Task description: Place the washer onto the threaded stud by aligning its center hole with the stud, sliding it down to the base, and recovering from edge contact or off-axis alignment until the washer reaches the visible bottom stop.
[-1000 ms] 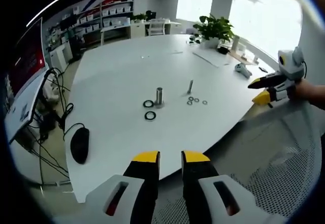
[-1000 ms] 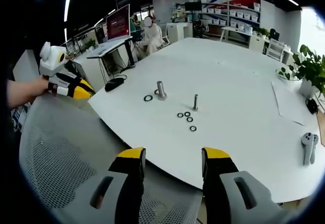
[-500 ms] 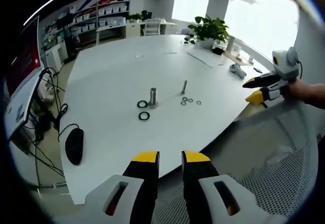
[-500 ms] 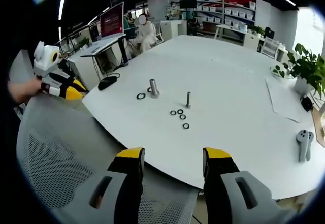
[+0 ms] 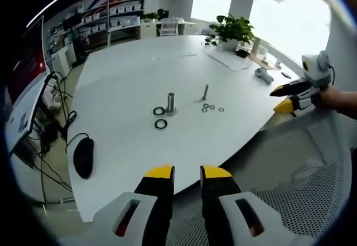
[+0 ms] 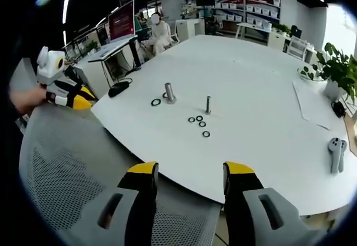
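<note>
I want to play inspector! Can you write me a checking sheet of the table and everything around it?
Surface: white table, mostly bare.
Job's things: thin stud upright; three small washers lying beside it, none on it.
Clutter: thick post, two black rings, mouse, controller, paper.
Grippers: left gripper narrowly open, right gripper open wide, both empty, short of the table.
Cables: black cables hang off the table edge.
Surroundings: mesh chair, plant, shelves, monitor.
</note>
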